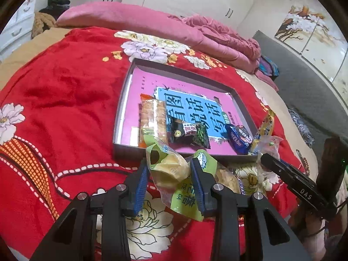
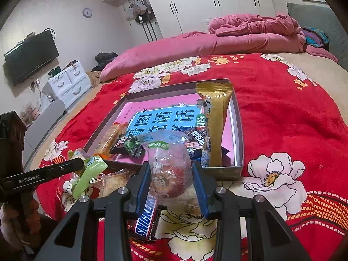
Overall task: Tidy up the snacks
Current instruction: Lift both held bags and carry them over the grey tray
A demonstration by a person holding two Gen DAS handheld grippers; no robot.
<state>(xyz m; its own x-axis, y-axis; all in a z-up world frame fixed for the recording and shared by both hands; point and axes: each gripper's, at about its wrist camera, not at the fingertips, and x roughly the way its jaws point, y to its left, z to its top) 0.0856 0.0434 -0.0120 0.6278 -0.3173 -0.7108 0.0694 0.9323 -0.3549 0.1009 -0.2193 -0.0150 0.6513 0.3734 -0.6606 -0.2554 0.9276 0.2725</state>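
Left wrist view shows a painting (image 1: 304,28) on the wall at 2 o'clock. Right wrist view shows a TV (image 2: 30,56), a clock (image 2: 87,12), white drawers (image 2: 69,80), a Snickers bar (image 2: 146,221) on the blanket (image 2: 282,113) under the right gripper, and a gold packet (image 2: 215,117) standing tilted against the tray (image 2: 239,130) wall at 3 o'clock.

Left gripper (image 1: 169,169): jaws narrow, pinching a green-edged clear packet (image 1: 167,169) with a yellow pastry inside, just short of the tray's 6 o'clock edge.

Right gripper (image 2: 171,174): jaws narrow, pinching a clear bag (image 2: 167,158) with a red snack inside, at the tray's near wall.

In the tray: cracker pack (image 1: 153,119), black packet (image 1: 189,132), blue Oreo pack (image 1: 239,138), all on a book cover at 6 o'clock. Tray sits on the bed's red floral blanket.
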